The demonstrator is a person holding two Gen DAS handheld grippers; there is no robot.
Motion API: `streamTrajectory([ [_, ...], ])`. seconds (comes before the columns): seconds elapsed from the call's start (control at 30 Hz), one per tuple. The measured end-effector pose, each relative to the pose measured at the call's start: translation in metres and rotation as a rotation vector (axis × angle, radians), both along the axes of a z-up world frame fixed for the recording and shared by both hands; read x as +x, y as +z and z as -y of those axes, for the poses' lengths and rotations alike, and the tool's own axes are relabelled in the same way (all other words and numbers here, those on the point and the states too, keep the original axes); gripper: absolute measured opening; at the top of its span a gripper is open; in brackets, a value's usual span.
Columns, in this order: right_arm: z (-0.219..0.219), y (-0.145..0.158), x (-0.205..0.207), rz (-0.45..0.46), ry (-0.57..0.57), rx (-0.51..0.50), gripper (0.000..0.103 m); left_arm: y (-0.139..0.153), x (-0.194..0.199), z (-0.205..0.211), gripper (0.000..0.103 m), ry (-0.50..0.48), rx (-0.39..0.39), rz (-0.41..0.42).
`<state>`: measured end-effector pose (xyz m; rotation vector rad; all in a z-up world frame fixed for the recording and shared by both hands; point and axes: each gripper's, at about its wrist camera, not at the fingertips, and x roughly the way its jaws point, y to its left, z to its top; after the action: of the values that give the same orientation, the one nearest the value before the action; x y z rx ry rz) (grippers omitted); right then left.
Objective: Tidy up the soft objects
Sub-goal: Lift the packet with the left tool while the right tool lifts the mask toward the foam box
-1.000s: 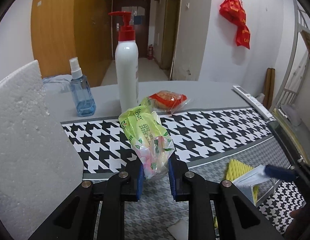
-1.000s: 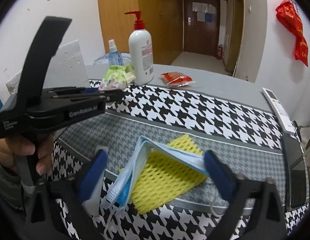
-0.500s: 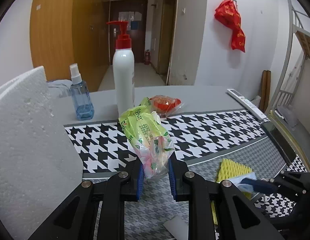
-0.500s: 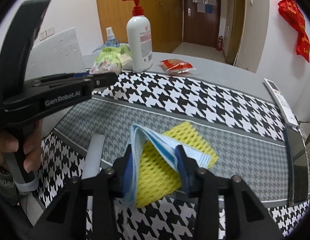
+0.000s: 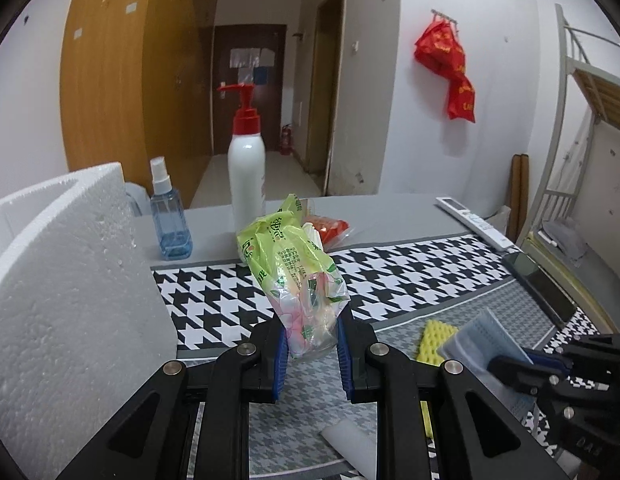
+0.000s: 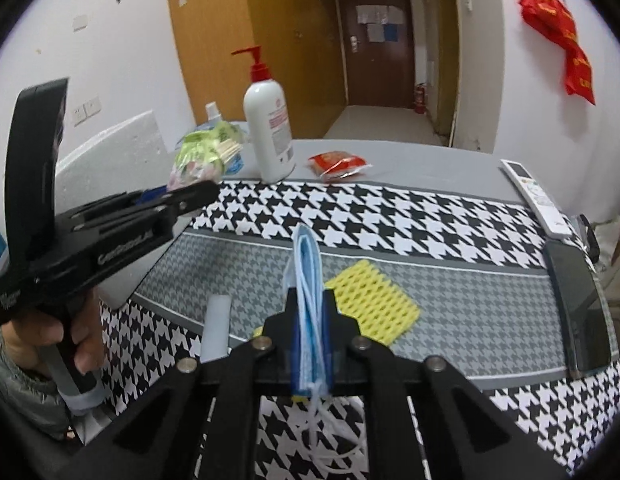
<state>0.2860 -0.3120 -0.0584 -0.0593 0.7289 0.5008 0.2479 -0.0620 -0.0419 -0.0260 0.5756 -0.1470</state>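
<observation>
Room: white walls, a wood cupboard, a dark door down the hall, and a red bag [image 5: 446, 68] hanging on the wall.
Worktop: a grey worktop [image 6: 422, 160] with a black and white patterned cloth [image 6: 390, 220] over it.
Green packet: the soft green packet [image 5: 293, 268] is up off the cloth, above its left part, sticking up out of the left gripper [image 5: 312, 354].
Left fingers: the blue fingers [image 5: 279, 354] pinch the bottom end of the green packet from both sides.
Blue mask: the folded blue mask [image 6: 307, 280] is pinched in the right gripper [image 6: 310, 344], standing up on its edge above the grey band of the cloth. Its white strings hang down below.
Right fingers: pressed tight on the blue mask.
Yellow sponge: the yellow sponge [image 6: 370, 300] lies flat on the grey band, just beside the right gripper.
White tube: a small white tube [image 6: 215, 328] lies near the front edge of the worktop.
Back edge: a white pump bottle [image 5: 245, 176], a blue spray bottle [image 5: 167, 216] and a red snack pack [image 6: 338, 164].
Left edge: a big white foam block [image 5: 65, 280].
Right edge: a white remote [image 6: 534, 196] and a dark phone [image 6: 582, 308].
Person: a hand [image 6: 41, 332] holds the left gripper's handle.
</observation>
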Motion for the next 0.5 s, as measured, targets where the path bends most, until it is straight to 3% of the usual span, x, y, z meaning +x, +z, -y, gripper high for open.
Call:
streamTrajectory([
  [0.17,0.013,0.002,-0.007,-0.005,-0.05,0.074,0.012,0.0,-0.007,0.003,0.022,-0.057,-0.019,-0.02],
  [0.5,0.015,0.021,-0.028,0.069,-0.109,0.098,0.012,0.025,-0.044,0.007,0.022,-0.133,-0.023,0.072],
])
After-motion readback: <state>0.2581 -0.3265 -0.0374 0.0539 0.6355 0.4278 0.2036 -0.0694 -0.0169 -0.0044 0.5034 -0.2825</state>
